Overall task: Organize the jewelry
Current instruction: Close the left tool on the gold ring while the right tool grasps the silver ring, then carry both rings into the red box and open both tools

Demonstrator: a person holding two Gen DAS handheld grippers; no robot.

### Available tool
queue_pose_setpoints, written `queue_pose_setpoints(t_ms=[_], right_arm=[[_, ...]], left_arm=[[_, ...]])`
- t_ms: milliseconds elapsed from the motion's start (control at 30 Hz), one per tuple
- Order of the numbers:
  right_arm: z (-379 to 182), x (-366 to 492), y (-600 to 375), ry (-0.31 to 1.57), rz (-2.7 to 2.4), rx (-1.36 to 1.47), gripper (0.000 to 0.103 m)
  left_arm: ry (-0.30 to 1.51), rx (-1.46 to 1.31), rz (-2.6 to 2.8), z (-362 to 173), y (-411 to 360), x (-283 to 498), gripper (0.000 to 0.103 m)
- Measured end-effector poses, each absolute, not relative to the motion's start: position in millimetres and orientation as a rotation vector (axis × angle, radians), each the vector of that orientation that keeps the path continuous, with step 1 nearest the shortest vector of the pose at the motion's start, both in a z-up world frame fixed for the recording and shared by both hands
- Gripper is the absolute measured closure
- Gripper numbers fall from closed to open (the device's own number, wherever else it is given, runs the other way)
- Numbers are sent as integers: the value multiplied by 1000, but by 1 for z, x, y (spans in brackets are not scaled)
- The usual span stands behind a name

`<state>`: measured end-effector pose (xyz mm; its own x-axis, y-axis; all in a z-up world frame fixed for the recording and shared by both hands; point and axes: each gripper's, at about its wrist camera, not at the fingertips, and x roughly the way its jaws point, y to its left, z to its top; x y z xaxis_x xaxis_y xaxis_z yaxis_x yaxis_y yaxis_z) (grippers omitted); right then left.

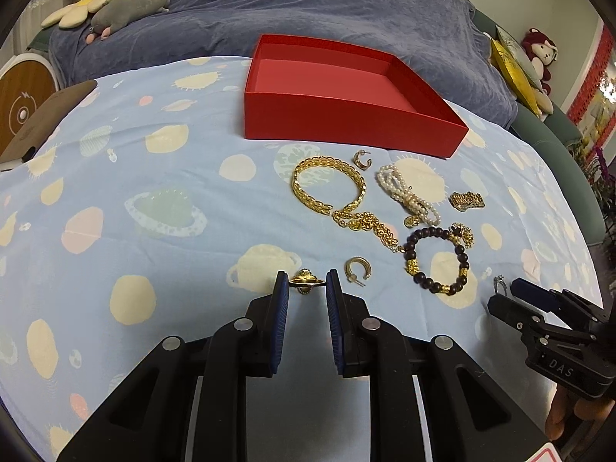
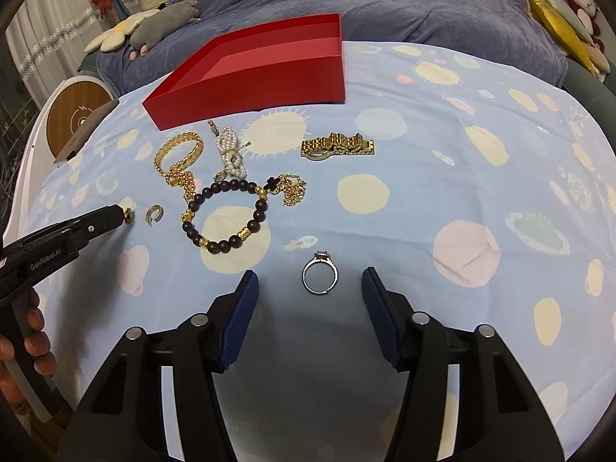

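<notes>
Left claw [image 1: 307,284] marked "GenRobot.AI" clamped on gold ring [image 1: 306,282], right claw [image 2: 310,288] (lettered "DAS") parted around untouched silver ring [image 2: 319,278], red box [image 1: 346,92] beyond.

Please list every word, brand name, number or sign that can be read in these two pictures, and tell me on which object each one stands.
"DAS": white letters on the black body of the right gripper, seen from the left wrist view.
"GenRobot.AI": white letters on the black body of the left gripper, seen from the right wrist view.
The round wooden disc bears a lightning-bolt sign and a ring mark; no words readable.
</notes>
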<state>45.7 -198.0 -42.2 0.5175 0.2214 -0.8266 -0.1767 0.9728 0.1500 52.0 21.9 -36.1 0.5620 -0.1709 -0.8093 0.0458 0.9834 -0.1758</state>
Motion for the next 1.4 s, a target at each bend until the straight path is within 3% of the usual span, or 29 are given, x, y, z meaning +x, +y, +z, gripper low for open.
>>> queue_pose_setpoints(t_ms=[267, 500, 967, 1400], right_arm=[[-43, 49, -190, 996, 231, 19, 65], [-43, 51, -185, 985, 215, -22, 83], [-24, 46, -186, 951, 235, 21, 83], [60, 68, -172, 817, 318, 98, 83]], left_arm=[[972, -187, -143, -33, 33, 43, 86], [973, -189, -145, -33, 38, 38, 86], [918, -187, -199, -12, 31, 24, 86], [693, -150, -283, 82, 8, 30, 86]])
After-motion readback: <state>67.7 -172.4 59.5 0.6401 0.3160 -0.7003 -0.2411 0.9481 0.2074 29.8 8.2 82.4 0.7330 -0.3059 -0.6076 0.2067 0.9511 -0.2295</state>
